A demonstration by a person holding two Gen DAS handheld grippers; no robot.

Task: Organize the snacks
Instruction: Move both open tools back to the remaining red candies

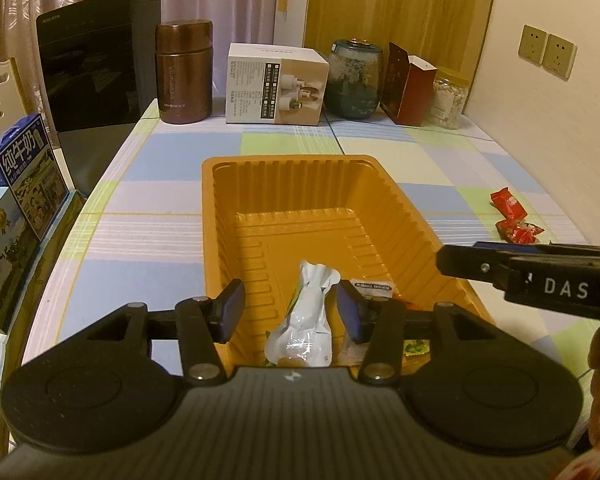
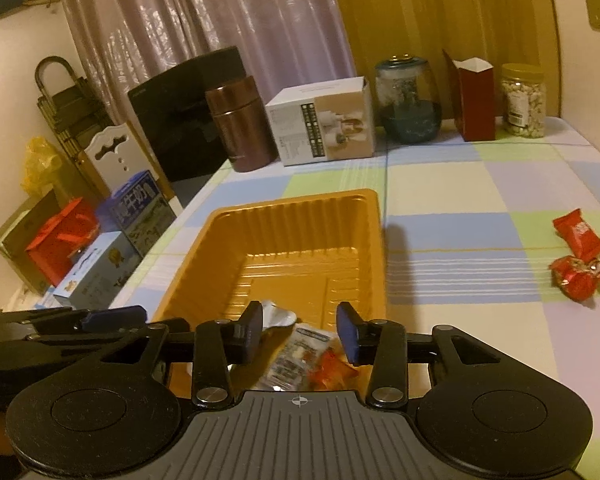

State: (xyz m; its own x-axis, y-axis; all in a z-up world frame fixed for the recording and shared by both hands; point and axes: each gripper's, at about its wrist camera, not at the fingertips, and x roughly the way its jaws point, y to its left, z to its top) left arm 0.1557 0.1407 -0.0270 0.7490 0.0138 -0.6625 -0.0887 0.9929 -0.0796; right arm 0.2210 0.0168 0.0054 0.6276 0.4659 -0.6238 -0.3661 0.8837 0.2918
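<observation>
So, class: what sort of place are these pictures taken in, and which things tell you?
Probably a home dining room: a pastel checked tablecloth covers the table, pale patterned curtains hang behind, and a clear plastic jar of nuts stands by a brown metal flask.

the orange tray's [image 1: 236, 208] near rim is hidden behind the left gripper [image 1: 290, 312] at 6 o'clock. the white snack packet [image 1: 304, 320] is partly covered below; its print is unreadable.
</observation>
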